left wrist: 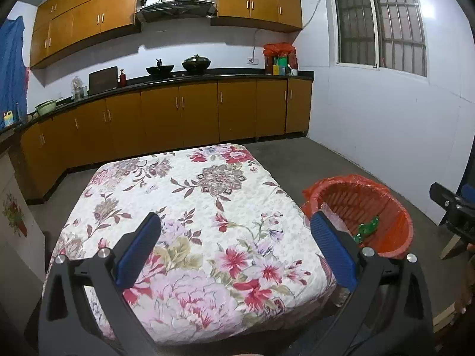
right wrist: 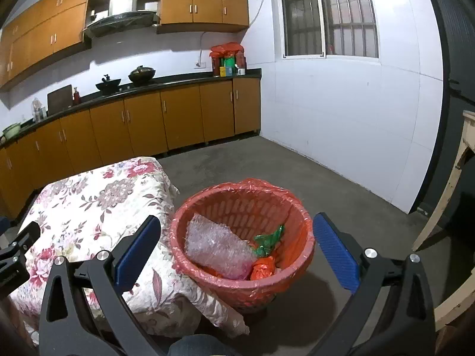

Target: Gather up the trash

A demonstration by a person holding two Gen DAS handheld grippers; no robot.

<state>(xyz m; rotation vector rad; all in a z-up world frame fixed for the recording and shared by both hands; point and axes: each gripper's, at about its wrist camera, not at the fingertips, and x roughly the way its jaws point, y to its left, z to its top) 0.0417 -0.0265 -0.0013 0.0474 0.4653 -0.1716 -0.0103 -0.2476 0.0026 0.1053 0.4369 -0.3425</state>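
Observation:
A red trash basket (right wrist: 207, 281) lined with a red bag stands on the floor right of the table; it also shows in the left wrist view (left wrist: 397, 225). Inside lie a sheet of bubble wrap (right wrist: 216, 247), a green wrapper (right wrist: 268, 238) and an orange wrapper (right wrist: 262, 268). My right gripper (right wrist: 237, 246) is open and empty, above and in front of the basket. My left gripper (left wrist: 236, 243) is open and empty over the floral tablecloth (left wrist: 190, 207). The green wrapper (left wrist: 366, 228) shows in the left wrist view too.
Kitchen counter with orange cabinets (left wrist: 178, 112) runs along the back wall. A white wall with a window (right wrist: 326, 14) is at right. A wooden frame (right wrist: 445, 184) leans at far right. Grey concrete floor (right wrist: 267, 160) surrounds the basket.

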